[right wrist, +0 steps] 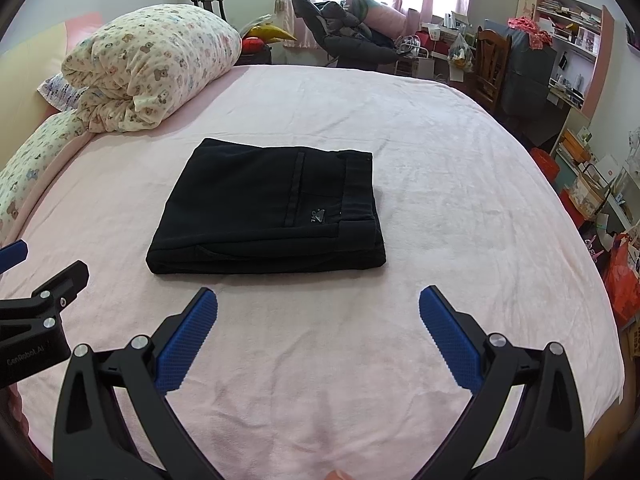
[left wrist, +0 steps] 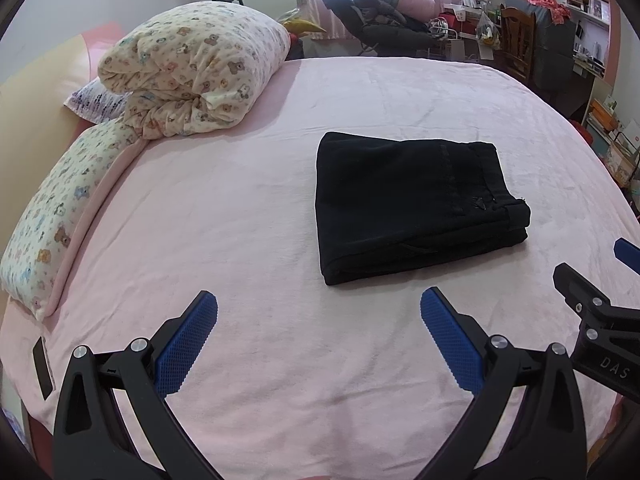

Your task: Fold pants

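Note:
The black pants (left wrist: 412,204) lie folded into a compact rectangle on the pink bed (left wrist: 280,240), waistband to the right. They also show in the right wrist view (right wrist: 268,208). My left gripper (left wrist: 318,316) is open and empty, hovering near the bed's front, just left of the pants' near edge. My right gripper (right wrist: 318,316) is open and empty, just in front of the pants. The right gripper's body shows at the left wrist view's right edge (left wrist: 592,320), and the left gripper's body at the right wrist view's left edge (right wrist: 36,312).
A rolled bear-print duvet (left wrist: 196,68) and a matching pillow (left wrist: 56,208) lie along the bed's far left. A chair with dark clothes (left wrist: 380,16), a wooden chair (left wrist: 516,36) and cluttered shelves (left wrist: 580,20) stand beyond the bed (right wrist: 440,200).

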